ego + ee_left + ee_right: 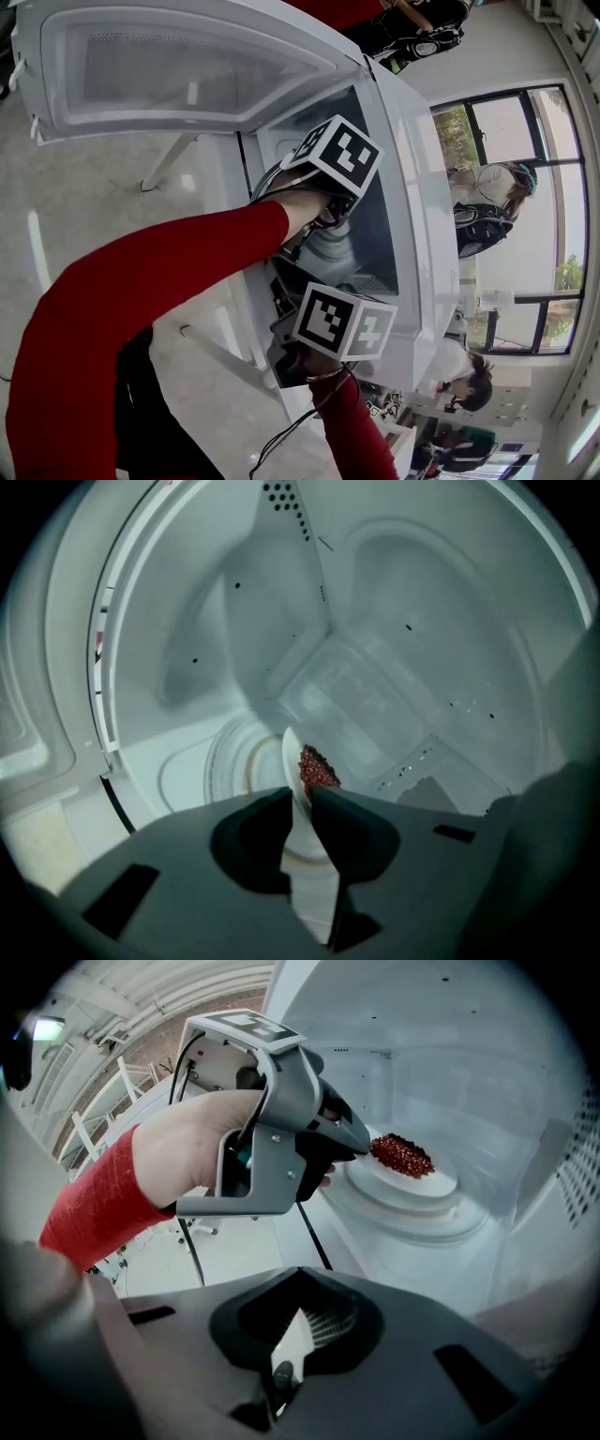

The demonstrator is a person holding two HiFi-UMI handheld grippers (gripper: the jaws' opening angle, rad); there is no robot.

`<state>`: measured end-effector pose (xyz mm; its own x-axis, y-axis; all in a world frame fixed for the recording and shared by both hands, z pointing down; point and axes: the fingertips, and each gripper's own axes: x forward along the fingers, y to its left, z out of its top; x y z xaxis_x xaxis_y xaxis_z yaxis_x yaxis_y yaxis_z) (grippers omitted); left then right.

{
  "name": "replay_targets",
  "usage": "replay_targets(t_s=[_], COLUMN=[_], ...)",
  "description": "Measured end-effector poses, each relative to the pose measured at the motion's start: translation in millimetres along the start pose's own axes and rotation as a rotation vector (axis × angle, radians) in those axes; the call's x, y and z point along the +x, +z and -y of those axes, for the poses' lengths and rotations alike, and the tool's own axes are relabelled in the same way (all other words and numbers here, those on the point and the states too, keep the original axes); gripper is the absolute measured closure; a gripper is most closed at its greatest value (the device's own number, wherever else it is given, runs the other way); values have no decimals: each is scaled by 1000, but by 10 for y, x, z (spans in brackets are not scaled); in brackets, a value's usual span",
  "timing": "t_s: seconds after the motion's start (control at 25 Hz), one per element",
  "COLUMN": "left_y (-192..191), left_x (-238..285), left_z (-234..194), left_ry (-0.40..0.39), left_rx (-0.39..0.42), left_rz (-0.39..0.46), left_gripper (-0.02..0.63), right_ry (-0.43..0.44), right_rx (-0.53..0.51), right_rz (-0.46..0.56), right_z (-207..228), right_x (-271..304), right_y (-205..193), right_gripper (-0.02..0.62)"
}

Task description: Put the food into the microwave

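Your left gripper [298, 794] reached inside the microwave [417, 187], its jaws slightly apart around the rim of the white plate [441, 1181] without pinching it. The plate sat on the middle of the turntable [403, 1219], with the red food [401, 1154] heaped near the plate's centre. Your right gripper [298, 1283] hung at the microwave's open front edge, jaws together on nothing.
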<state>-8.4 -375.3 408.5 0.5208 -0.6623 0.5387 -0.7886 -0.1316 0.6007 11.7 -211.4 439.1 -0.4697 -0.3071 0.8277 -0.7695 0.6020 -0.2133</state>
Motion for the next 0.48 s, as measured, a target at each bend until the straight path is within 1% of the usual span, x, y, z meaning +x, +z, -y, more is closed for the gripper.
replay_targets(t_s=[0.2, 0.4, 0.48], left_y=[34, 47, 52], left_x=[-4, -13, -27], left_z=[-11, -37, -38], left_ry=[16, 48, 69], left_rx=[46, 98, 132], left_rz=[25, 35, 39], left_gripper=[535, 528, 523], right_ry=[-4, -1, 2], right_rx=[-1, -2, -5], right_rz=[-1, -4, -5], right_z=[35, 36, 33], right_x=[-7, 6, 6], right_y=[-14, -27, -24], right_gripper=[581, 581, 581])
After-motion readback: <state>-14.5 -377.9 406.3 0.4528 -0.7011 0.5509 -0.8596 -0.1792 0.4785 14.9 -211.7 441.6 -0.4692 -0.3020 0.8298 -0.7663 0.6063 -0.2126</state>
